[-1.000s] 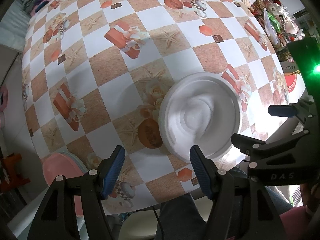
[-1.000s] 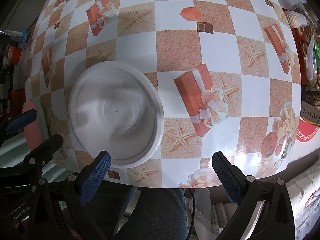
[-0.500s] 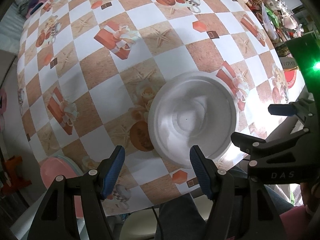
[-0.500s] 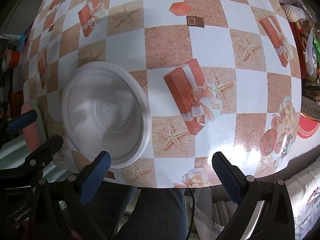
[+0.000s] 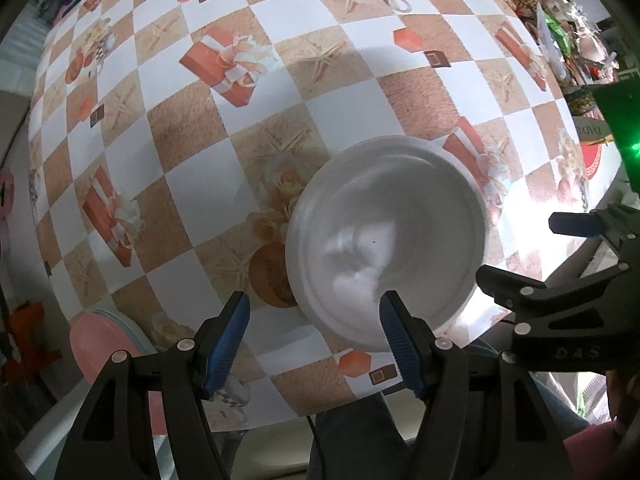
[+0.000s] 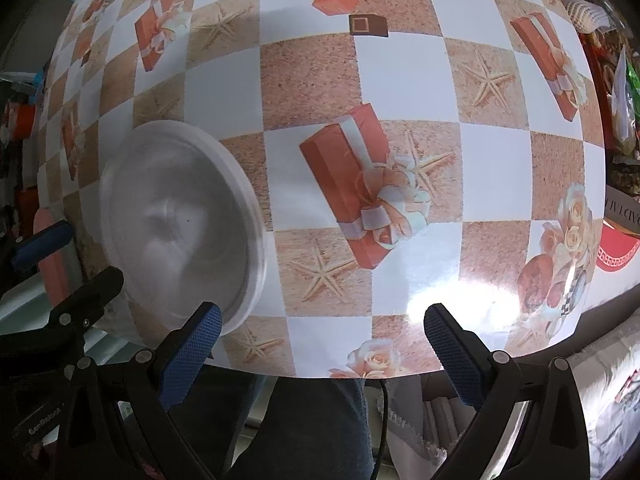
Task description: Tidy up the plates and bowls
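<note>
A white bowl (image 5: pixel 392 236) sits on the checked tablecloth (image 5: pixel 224 128) near the table's front edge; it also shows in the right wrist view (image 6: pixel 176 228) at the left. My left gripper (image 5: pixel 314 334) is open and empty, just in front of the bowl, its right fingertip at the bowl's near rim. My right gripper (image 6: pixel 320 344) is open wide and empty at the table's front edge, to the right of the bowl. A stack of pink and pale plates (image 5: pixel 108 340) lies at the table's near left corner.
Cluttered packets and boxes (image 5: pixel 560 40) line the table's right side. A red and white box (image 6: pixel 616 248) sits at the right edge. The person's legs (image 6: pixel 312 420) are below the front edge.
Both grippers have moved in closer to the table, so the bowl looks larger. The bowl lies where it was. Both grippers stay open.
</note>
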Available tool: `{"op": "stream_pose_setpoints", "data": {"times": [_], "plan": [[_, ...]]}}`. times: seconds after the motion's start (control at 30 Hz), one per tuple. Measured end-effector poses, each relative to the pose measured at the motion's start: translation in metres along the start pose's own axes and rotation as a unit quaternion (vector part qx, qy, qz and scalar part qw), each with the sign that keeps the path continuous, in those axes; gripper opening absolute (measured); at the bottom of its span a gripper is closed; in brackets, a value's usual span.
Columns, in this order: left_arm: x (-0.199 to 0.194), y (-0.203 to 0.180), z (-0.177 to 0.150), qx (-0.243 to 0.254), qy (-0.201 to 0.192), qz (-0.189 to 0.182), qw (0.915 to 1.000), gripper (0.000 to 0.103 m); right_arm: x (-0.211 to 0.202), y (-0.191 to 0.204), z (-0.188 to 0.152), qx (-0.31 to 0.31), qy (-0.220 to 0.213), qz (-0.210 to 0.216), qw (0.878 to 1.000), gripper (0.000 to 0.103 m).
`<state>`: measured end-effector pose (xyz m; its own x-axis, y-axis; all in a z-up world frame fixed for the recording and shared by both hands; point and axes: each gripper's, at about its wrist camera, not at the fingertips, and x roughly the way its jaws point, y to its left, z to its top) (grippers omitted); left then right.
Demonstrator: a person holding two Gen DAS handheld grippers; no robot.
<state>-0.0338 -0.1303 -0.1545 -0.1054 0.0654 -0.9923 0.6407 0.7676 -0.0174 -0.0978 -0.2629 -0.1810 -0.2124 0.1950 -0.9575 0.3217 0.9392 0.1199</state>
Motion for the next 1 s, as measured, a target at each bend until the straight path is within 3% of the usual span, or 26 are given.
{"op": "stream_pose_setpoints", "data": {"times": [0.47,1.0], "plan": [[0.036,0.020,-0.002,-0.048,0.018,0.019,0.9985,0.071,0.020,0.010,0.024,-0.010,0.000,-0.006,1.000,0.102],[0.061,0.027,0.002,-0.063,0.012,-0.003,0.9979,0.071,0.046,0.023,0.062,-0.009,-0.005,-0.004,1.000,0.103]]}}
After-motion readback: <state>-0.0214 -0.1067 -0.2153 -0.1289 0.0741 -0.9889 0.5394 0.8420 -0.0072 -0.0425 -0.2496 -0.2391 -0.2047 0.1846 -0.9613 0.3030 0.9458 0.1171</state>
